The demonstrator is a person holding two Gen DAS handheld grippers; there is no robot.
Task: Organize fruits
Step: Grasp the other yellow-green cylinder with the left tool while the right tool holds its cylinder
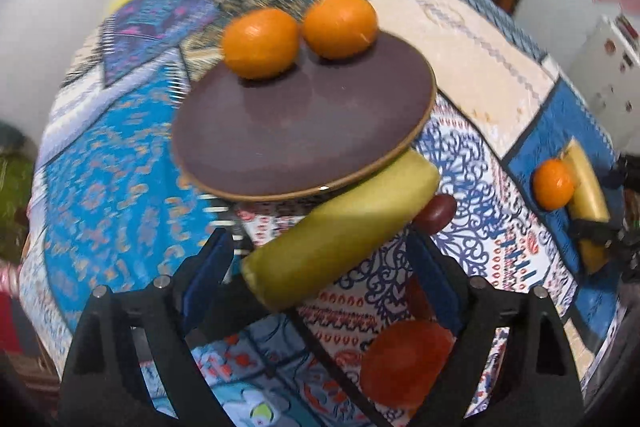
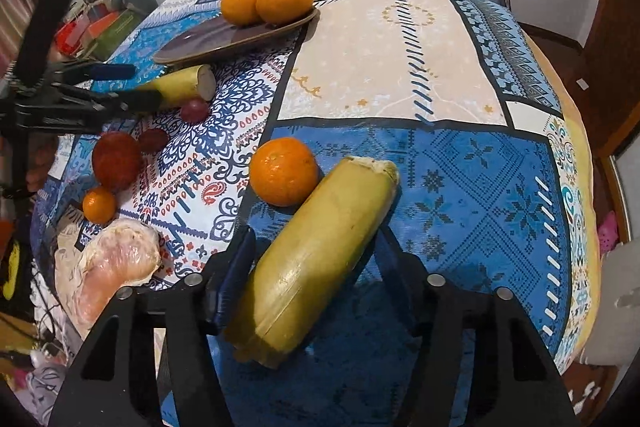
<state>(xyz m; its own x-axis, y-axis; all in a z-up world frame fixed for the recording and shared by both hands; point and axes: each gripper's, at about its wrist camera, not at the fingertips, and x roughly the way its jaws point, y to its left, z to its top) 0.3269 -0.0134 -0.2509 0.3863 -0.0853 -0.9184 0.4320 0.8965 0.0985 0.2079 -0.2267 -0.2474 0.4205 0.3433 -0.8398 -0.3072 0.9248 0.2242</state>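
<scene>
- Left gripper (image 1: 320, 263): jaws wide, a yellow-green banana piece (image 1: 340, 231) lies across the gap between the blue pads (image 1: 208, 275). No clear squeeze on it; its far end reaches under the plate rim.
- Red fruit (image 1: 406, 363) sits just inside the left gripper's right finger, on the cloth. A small dark red grape (image 1: 436, 213) lies past the banana piece's far end.
- Brown plate (image 1: 280, 147) straight ahead of the left gripper, two oranges (image 1: 260, 43) touching each other on its far edge.
- Right gripper (image 2: 316, 251): jaws wide around a second, bigger banana piece (image 2: 316, 255), which lies diagonally on the blue patch of the tablecloth (image 2: 480, 187). Pads either side; cannot tell whether they touch it.
- Third orange (image 2: 283, 171) touches that banana piece near its far end.
- Right view, left side: a small orange (image 2: 99, 205) just below the red fruit, and a second dark grape (image 2: 152, 140) just beside that fruit.
- Crumpled plastic bag (image 2: 116, 259) at the near-left table edge.
- Left view is motion-blurred, fine detail unreliable.
</scene>
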